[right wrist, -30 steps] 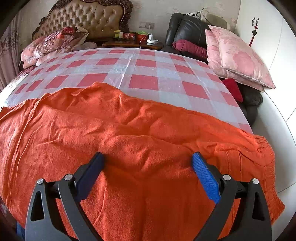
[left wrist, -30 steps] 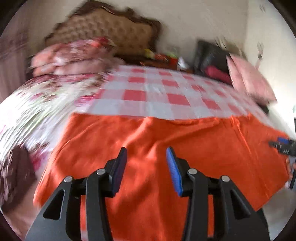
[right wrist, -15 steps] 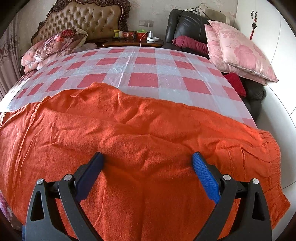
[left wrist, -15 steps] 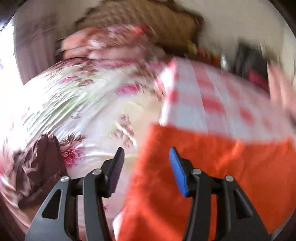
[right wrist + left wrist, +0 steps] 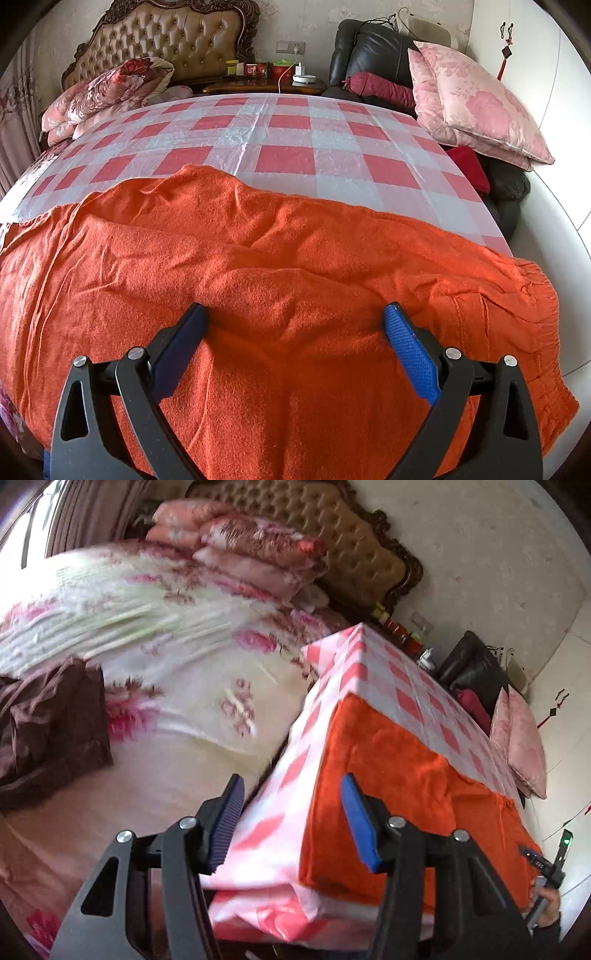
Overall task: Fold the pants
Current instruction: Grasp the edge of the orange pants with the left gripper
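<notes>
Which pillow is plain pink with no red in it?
The big pale pink pillow leaning by the black chair on the right. The pillows stacked at the headboard on the left have dark red flowers.
</notes>
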### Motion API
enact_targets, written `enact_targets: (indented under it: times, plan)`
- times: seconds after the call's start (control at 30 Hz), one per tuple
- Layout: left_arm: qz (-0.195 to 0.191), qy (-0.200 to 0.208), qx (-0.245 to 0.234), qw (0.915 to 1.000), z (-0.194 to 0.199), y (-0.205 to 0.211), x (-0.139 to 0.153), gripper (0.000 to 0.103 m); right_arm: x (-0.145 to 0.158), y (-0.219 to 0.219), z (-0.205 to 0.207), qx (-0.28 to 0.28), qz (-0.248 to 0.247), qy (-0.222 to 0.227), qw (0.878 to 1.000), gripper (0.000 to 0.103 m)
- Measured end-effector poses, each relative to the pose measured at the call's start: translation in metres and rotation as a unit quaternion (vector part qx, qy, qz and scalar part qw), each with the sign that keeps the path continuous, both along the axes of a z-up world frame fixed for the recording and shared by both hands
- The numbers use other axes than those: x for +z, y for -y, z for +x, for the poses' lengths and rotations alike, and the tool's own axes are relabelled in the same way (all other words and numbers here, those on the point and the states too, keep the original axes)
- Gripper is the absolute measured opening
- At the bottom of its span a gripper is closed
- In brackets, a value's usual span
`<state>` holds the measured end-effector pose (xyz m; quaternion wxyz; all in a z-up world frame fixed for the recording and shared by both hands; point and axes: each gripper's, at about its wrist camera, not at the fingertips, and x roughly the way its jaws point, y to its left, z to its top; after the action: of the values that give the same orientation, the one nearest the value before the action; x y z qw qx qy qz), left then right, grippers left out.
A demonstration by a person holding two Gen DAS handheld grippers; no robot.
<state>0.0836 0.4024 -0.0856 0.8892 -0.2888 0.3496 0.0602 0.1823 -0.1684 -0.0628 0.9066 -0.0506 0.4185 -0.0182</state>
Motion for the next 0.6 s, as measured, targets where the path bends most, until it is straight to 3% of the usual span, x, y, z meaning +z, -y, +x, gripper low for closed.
enact_targets:
  times: [0.07,0.17,0.2,0.27,0.33,0.4,0.53,0.6]
  plan:
    - [-0.037,0.001,0.012,0.9992,-0.016,-0.001,-0.008,0.054,0.000,0.000,0.000,0.000,-0.001,0.000,1.000,0.092]
    - [-0.111,0.036,0.013,0.9931,-0.040,-0.002,-0.015,0.054,0.000,0.000,0.000,0.000,-0.003,0.001,1.000,0.092]
    - [-0.119,0.038,0.012,0.9922,-0.046,0.000,-0.018,0.054,0.000,0.000,0.000,0.000,-0.004,0.001,1.000,0.092]
    - [-0.120,0.032,0.003,0.9922,-0.047,0.007,-0.024,0.053,0.001,-0.001,-0.001,-0.001,-0.006,0.002,1.000,0.092]
    - [-0.119,0.033,-0.001,0.9924,-0.045,0.014,-0.024,0.041,0.002,-0.005,-0.004,-0.003,-0.021,0.007,1.000,0.092]
    - [-0.104,0.035,-0.006,0.9940,-0.042,0.021,-0.020,0.036,0.006,-0.011,-0.008,-0.014,-0.049,0.012,0.999,0.092]
    - [-0.049,0.015,-0.011,0.9986,-0.035,0.034,-0.013,0.024,0.019,-0.001,-0.012,-0.029,-0.003,0.019,0.999,0.092]
    - [-0.041,0.015,-0.010,0.9990,-0.035,0.035,-0.013,0.022,0.026,0.000,-0.005,-0.033,-0.015,0.021,0.999,0.092]
